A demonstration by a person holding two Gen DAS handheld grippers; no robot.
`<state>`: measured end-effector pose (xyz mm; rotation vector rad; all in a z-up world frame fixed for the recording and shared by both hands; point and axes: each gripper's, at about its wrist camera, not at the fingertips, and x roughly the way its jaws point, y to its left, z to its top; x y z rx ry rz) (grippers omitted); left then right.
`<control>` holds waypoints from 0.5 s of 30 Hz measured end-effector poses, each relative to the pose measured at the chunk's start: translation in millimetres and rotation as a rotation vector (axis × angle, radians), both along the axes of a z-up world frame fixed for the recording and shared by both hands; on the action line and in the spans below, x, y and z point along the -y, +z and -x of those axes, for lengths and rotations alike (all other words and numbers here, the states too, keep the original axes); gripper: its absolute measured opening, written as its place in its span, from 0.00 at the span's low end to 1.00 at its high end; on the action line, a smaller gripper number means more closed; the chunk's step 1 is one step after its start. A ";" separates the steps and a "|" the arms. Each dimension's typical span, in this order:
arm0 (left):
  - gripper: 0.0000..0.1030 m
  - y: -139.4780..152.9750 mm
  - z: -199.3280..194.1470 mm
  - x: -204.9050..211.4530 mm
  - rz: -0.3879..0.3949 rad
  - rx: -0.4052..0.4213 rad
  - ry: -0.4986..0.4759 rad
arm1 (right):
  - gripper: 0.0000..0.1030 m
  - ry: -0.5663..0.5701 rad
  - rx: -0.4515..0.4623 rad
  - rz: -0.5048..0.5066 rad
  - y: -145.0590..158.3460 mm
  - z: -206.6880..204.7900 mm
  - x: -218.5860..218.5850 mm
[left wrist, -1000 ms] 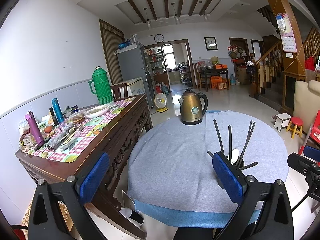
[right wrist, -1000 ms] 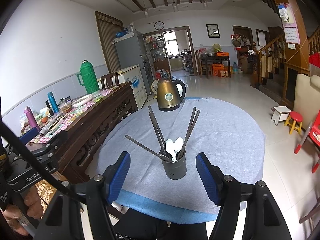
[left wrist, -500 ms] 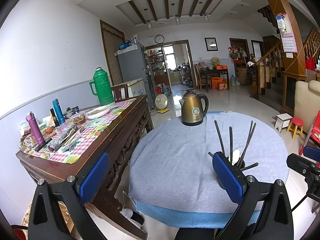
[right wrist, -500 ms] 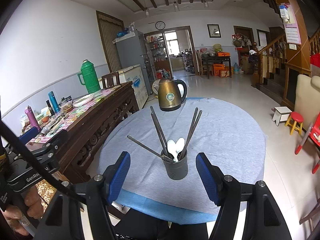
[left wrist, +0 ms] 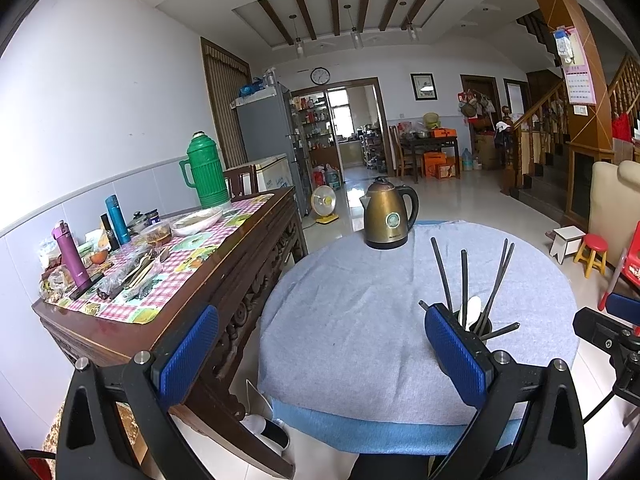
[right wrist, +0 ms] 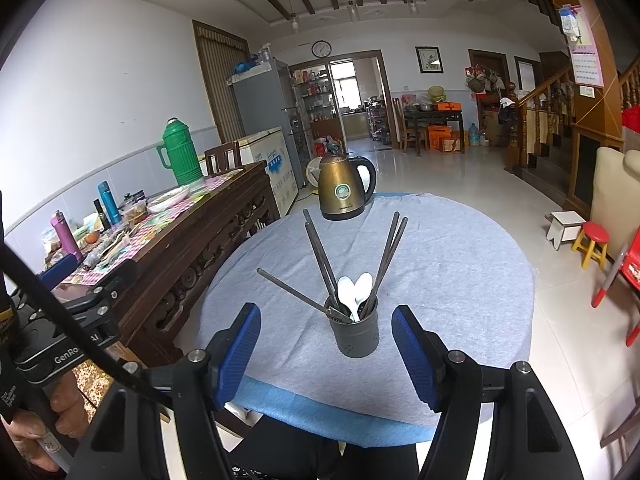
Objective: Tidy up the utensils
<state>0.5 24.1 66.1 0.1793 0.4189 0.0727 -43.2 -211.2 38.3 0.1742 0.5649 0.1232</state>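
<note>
While both stood apart and empty, the right hand-held gripper [right wrist: 326, 354] framed the grey perforated utensil holder [right wrist: 357, 336] at lower centre. The left hand-held gripper [left wrist: 324, 354] hung over the blue-grey cloth-covered tabletop [left wrist: 360, 320].

Black frames with silver screws are carrying ribbed blue pads [right wrist: 414, 354] on the right gripper [right wrist: 326, 354] and left gripper [left wrist: 322, 354]. At eight o'clock, a black cable [right wrist: 72, 330] is crossing white "GenRo" lettering [right wrist: 68, 356] above bare fingers [right wrist: 70, 410].

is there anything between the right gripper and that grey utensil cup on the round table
Nothing visible stands in the way. The right gripper is open and lined up on the utensil cup, with only bare grey tablecloth between its fingers and the cup. The kettle stands well behind it.
</note>
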 end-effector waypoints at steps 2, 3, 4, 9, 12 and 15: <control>1.00 -0.3 -0.5 -1.2 0.002 -0.002 -0.001 | 0.70 0.000 -0.001 -0.001 -0.1 -0.2 0.3; 1.00 -0.6 -1.1 -1.8 0.002 -0.002 0.000 | 0.70 0.000 -0.001 0.000 -0.2 -0.3 0.1; 1.00 -0.5 -1.6 -2.2 0.003 -0.002 0.000 | 0.70 0.000 -0.001 0.000 -0.3 -0.3 0.1; 1.00 -1.5 -1.9 -3.0 0.002 -0.002 0.001 | 0.70 0.006 -0.003 0.004 -1.2 0.4 -1.5; 1.00 -1.9 -2.1 -3.8 0.003 -0.003 0.002 | 0.70 0.010 -0.003 0.003 -2.2 1.1 -2.3; 1.00 -1.9 -2.0 -3.7 0.001 -0.002 0.004 | 0.70 0.012 -0.004 0.005 -2.2 1.3 -3.0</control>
